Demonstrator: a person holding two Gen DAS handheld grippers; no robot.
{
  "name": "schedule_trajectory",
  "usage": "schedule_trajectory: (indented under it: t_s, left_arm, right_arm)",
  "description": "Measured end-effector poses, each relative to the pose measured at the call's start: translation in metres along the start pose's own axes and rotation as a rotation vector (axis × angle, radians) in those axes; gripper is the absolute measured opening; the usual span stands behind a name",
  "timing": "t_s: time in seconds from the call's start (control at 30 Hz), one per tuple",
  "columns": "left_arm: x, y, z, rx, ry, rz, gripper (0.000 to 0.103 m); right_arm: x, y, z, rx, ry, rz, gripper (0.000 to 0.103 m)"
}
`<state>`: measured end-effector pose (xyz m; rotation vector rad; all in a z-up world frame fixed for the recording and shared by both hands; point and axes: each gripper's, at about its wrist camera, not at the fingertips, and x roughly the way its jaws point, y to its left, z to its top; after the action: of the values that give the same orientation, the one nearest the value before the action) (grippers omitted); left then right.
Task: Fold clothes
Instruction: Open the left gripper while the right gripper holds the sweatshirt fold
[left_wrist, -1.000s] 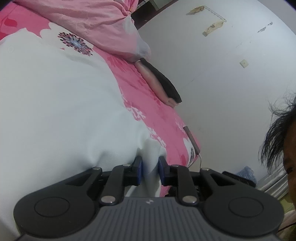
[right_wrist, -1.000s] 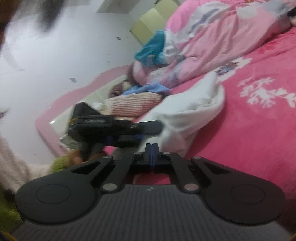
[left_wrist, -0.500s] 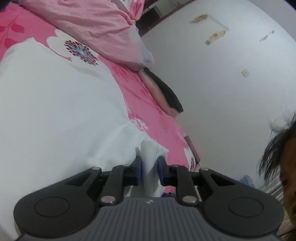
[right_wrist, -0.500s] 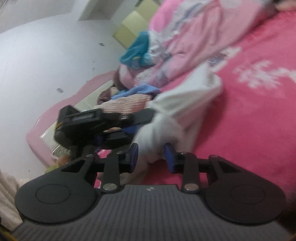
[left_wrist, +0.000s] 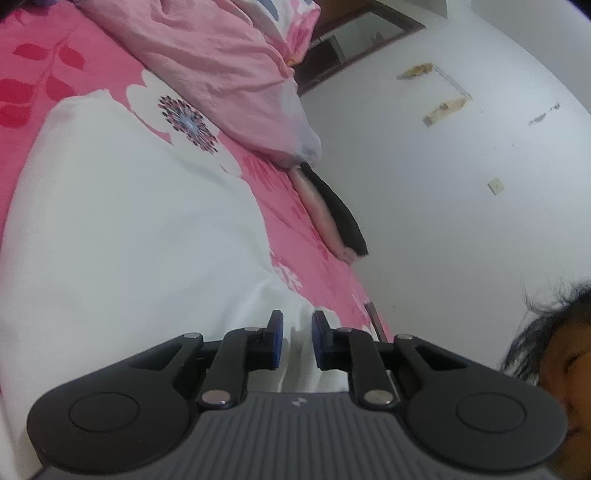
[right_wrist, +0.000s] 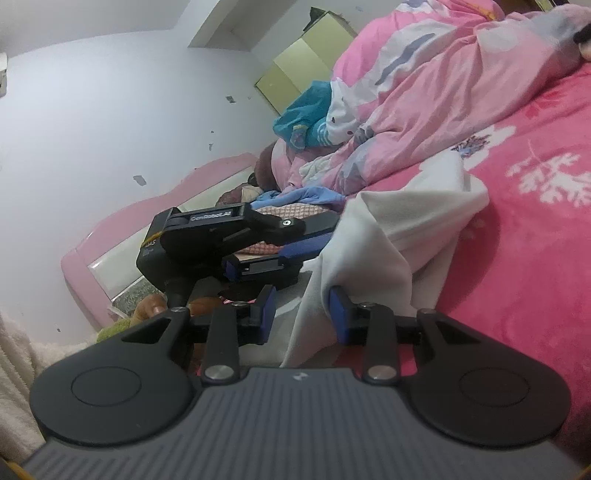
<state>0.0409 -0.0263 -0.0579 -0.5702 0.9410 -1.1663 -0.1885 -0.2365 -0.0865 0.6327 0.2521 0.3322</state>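
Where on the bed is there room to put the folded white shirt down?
The pink sheet is bare between the white garment and the crumpled pink quilt. A narrower bare strip runs beside the garment toward the wall. By the headboard it is crowded with heaped clothes.

A garment (left_wrist: 129, 229) is lying spread on the bed (left_wrist: 306, 221), with a quilt (left_wrist: 207, 55) bunched behind it. A fold of the garment is sitting between the fingers of the left gripper (left_wrist: 296, 334). In the right wrist view, the right gripper (right_wrist: 301, 308) is straddling the garment's edge (right_wrist: 369, 251), with the left gripper (right_wrist: 236, 240) just beyond it, to the left.
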Motion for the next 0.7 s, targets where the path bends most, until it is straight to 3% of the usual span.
schedule_trajectory:
  t_s: [0.1, 0.23, 0.33, 0.47, 0.7]
  left_arm:
    - [0.004, -0.012, -0.008, 0.071, 0.046, 0.016, 0.027]
    - [0.006, -0.030, -0.023, 0.170, 0.082, 0.052, 0.028]
    - [-0.007, -0.040, -0.033, 0.231, 0.045, 0.082, 0.029]
    - [-0.034, -0.043, -0.039, 0.268, -0.048, 0.186, 0.031]
    - [-0.079, -0.044, -0.048, 0.312, -0.197, 0.359, 0.039]
  right_arm:
    - [-0.011, -0.011, -0.005, 0.056, 0.023, -0.006, 0.032]
    - [-0.037, -0.030, -0.013, 0.186, 0.038, -0.057, 0.032]
    - [-0.050, -0.045, -0.014, 0.346, 0.007, -0.061, 0.045]
    - [-0.047, -0.057, -0.017, 0.546, -0.023, -0.028, 0.061]
    - [-0.022, -0.058, -0.017, 0.631, -0.045, -0.114, 0.069]
